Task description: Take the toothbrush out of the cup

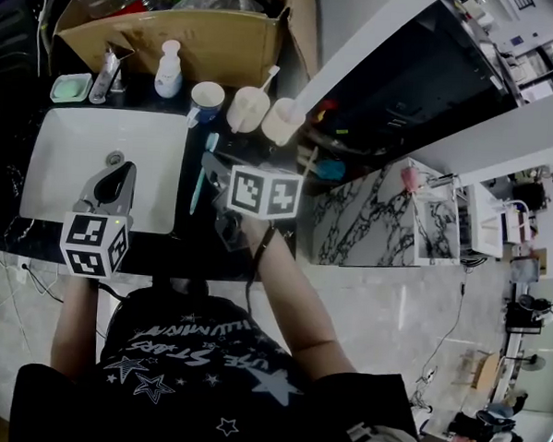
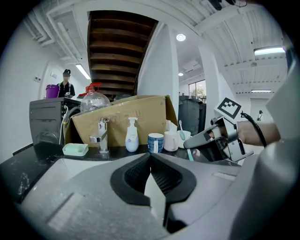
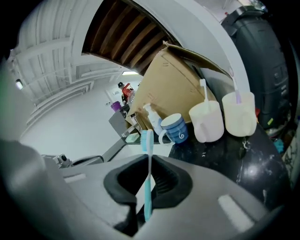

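My right gripper point(image 3: 149, 161) is shut on a light-blue toothbrush point(image 3: 148, 178), which stands upright between the pads with its bristle head above the jaws. In the head view this gripper point(image 1: 209, 177) hangs over the dark counter just right of the sink, with the toothbrush point(image 1: 196, 195) in it. The blue patterned cup point(image 3: 176, 129) stands on the counter ahead, apart from the brush. My left gripper point(image 1: 120, 175) hovers over the front of the sink, and its jaws point(image 2: 150, 157) meet at the tips with nothing between them.
Two cream cups point(image 3: 206, 121) point(image 3: 239, 112), each with a toothbrush in it, stand right of the blue cup. A soap bottle point(image 1: 169, 71), faucet point(image 1: 107, 75) and green soap dish point(image 1: 71, 86) line the back of the white sink point(image 1: 53, 158). A cardboard box point(image 1: 175, 35) stands behind them.
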### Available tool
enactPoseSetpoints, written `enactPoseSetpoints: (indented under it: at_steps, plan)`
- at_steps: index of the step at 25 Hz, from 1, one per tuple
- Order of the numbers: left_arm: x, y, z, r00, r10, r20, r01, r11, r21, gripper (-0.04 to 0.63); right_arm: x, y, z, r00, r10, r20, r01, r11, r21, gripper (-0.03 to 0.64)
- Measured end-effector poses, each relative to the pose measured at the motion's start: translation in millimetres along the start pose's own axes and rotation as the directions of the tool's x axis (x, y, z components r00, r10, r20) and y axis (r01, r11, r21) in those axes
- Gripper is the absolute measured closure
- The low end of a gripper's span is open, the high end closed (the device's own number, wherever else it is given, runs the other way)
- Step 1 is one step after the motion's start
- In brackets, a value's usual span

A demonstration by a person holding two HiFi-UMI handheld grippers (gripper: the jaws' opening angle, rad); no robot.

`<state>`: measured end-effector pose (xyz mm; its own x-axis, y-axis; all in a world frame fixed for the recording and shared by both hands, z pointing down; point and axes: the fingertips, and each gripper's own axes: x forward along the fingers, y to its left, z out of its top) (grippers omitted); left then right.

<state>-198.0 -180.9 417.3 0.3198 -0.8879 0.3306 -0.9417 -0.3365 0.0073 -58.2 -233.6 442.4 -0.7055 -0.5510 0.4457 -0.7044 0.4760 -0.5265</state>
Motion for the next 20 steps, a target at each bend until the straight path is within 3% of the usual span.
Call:
enactPoseSetpoints:
  at_steps: [7,20]
  plan:
    - [9.9,1.9,1.4,1.0,-0.01,0.008,0.01,1.0,-0.001,0.586,18.6,-23.6,-14.9,0.998,-0.058,0.012,0.055,0.981,0.185,0.589]
    - [31.8,1.2,-3.1,0.997,-0.082,-0.015,0.082,0.997,-0.001,0.586,40.9,-45.0,-41.6,0.985,-0.163,-0.054,0.172,0.951,0.256,0.583]
